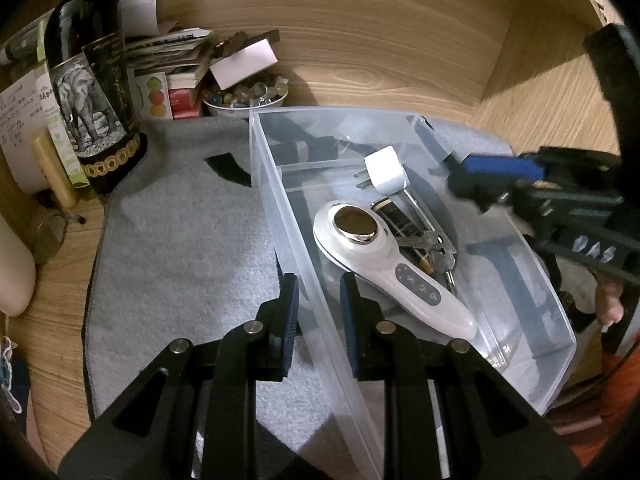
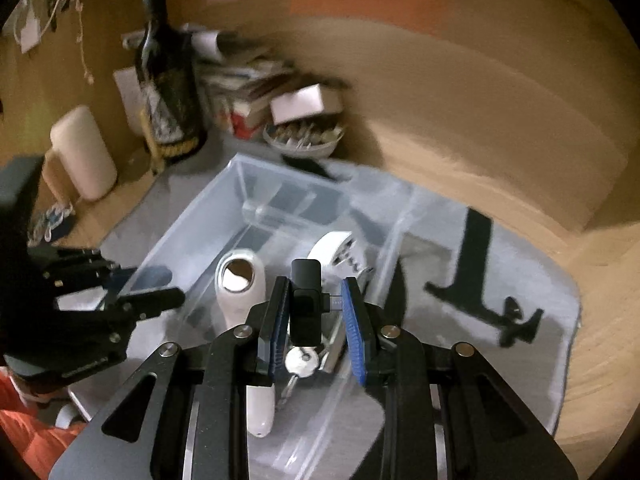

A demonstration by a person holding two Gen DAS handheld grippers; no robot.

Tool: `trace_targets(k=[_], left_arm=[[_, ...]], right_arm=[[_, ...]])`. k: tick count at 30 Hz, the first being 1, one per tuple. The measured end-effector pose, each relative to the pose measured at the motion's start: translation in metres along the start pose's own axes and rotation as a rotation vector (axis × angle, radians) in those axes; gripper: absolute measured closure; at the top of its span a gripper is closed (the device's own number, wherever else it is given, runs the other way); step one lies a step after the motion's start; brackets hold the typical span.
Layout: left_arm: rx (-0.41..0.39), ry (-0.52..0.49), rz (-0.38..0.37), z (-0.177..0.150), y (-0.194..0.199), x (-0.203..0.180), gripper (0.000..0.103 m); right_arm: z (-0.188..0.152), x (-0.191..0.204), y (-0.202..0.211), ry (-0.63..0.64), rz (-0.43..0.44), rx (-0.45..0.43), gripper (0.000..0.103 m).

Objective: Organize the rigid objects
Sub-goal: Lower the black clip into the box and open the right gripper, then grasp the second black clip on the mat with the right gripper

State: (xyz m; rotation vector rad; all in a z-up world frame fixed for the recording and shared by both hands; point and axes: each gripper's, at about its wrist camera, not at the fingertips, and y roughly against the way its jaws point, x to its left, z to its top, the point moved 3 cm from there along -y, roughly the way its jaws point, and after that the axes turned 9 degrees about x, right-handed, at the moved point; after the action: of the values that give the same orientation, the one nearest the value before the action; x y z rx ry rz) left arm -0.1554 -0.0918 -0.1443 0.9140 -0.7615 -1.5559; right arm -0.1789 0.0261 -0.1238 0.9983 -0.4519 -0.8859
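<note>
Inside the clear plastic storage bin [image 1: 400,240] lay a white handheld massager with a round metal head [image 1: 384,264], a white two-prong plug adapter [image 1: 387,171], a bunch of metal keys [image 1: 438,254] and a dark rectangular item with a gold edge [image 1: 394,216], all crowded in the larger compartment behind a thin clear divider. Over these, the right gripper [image 2: 316,312] hung with its blue-padded fingers [image 2: 354,332] pinched on a small black rectangular device [image 2: 306,300] with a short metal connector sticking out toward the right pad; it was held above the keys and the massager's handle, though I could not tell whether it touched anything below. That gripper reached in from the bin's right side, angled downward across the rim.

The left gripper [image 1: 318,312] sat low at the bin's near-left wall, its fingers narrowly parted and straddling the clear wall, one outside over the mat and one inside. I could not tell whether the pads pressed the plastic.

The bin rested on a grey felt mat [image 1: 180,240] with black markings, on a wooden desk [image 1: 400,40]. At the back left stood a dark wine bottle with an elephant label [image 1: 92,92], beside a pile of papers and small boxes [image 1: 176,60] and a white bowl of trinkets [image 1: 244,98].
</note>
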Motion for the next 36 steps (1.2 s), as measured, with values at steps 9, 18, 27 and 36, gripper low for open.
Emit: trace_targets(k=[9, 18, 27, 36], left_arm=[[0.003, -0.008, 0.002, 0.001, 0.000, -0.003, 0.082], [0.003, -0.010, 0.003, 0.002, -0.001, -0.003, 0.082], [0.006, -0.010, 0.009, 0.003, -0.002, -0.001, 0.082], [0.011, -0.008, 0.006, 0.001, -0.003, 0.001, 0.082]], right_arm=[[-0.004, 0.001, -0.010, 0.000, 0.027, 0.057, 0.078], [0.003, -0.021, 0.024, -0.022, -0.061, -0.014, 0.059], [0.010, -0.071, 0.061, -0.093, -0.187, -0.098, 0.047], [0.003, -0.143, 0.043, -0.232, -0.239, -0.062, 0.047]])
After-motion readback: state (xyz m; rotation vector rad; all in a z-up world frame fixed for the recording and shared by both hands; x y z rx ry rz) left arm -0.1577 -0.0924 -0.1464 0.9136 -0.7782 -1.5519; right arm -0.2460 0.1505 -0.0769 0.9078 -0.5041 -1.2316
